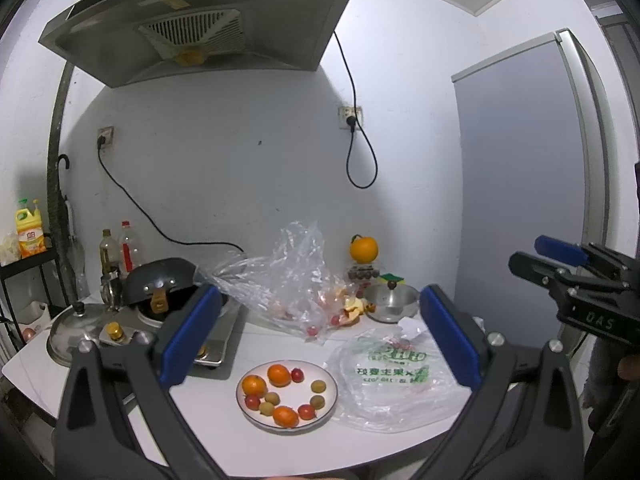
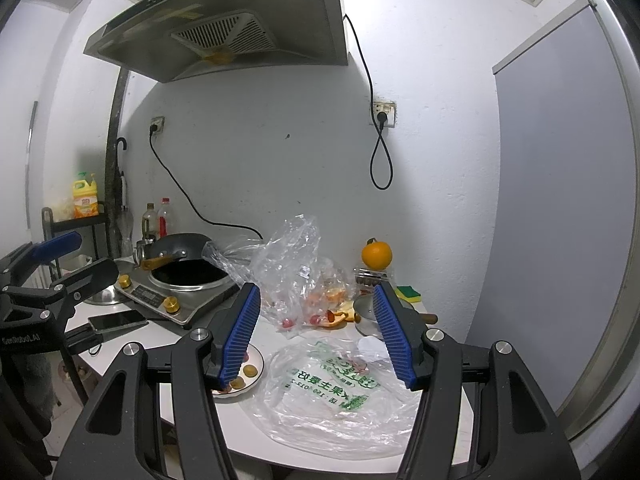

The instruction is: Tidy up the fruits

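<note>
Plate (image 1: 287,424) of fruit (oranges, small tomatoes, pale berries) on white table (image 1: 208,408), beside printed plastic bag (image 1: 396,376). Left gripper (image 1: 320,334) and right gripper (image 2: 320,338) both spread wide, holding nothing.

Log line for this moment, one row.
left gripper: open, empty | right gripper: open, empty | plate: fruit sorted | printed bag: flat beside plate
</note>
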Demonstrator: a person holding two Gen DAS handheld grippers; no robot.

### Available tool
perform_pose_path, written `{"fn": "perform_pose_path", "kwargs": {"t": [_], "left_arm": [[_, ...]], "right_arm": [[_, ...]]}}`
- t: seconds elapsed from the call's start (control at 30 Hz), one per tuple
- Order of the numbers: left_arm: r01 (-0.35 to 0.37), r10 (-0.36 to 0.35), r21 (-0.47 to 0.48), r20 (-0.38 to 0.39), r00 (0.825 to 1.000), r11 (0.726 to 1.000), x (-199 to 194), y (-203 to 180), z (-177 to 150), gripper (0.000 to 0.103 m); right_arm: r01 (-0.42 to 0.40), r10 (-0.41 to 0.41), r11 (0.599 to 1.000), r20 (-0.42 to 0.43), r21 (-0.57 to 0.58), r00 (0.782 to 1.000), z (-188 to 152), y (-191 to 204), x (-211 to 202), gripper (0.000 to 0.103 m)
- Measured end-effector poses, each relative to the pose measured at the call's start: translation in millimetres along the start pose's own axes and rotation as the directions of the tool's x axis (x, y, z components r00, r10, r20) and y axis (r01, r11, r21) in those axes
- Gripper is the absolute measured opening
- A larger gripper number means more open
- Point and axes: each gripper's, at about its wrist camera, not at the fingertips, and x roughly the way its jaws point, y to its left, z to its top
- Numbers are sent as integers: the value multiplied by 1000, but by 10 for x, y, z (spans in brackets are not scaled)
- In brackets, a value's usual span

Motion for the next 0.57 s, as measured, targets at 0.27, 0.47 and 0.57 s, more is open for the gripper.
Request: {"fn": "perform_pose_path", "kwargs": {"t": [0.27,0.47,0.57], "left_arm": [[6,-6,-1,0,1000,1000,-16,-10,7,101],[13,-13,3,0,1000,1000,-24,-13,12,101],[15,-15,3,0,1000,1000,-26,-13,11,101]], "right_arm": [[-1,1,1000,1,-1,1000,-1,5,-1,62],[-1,1,1000,-1,1,1000,0,-1,-1,62],[-2,2,1000,-1,1,1000,3,6,5,62]]}}
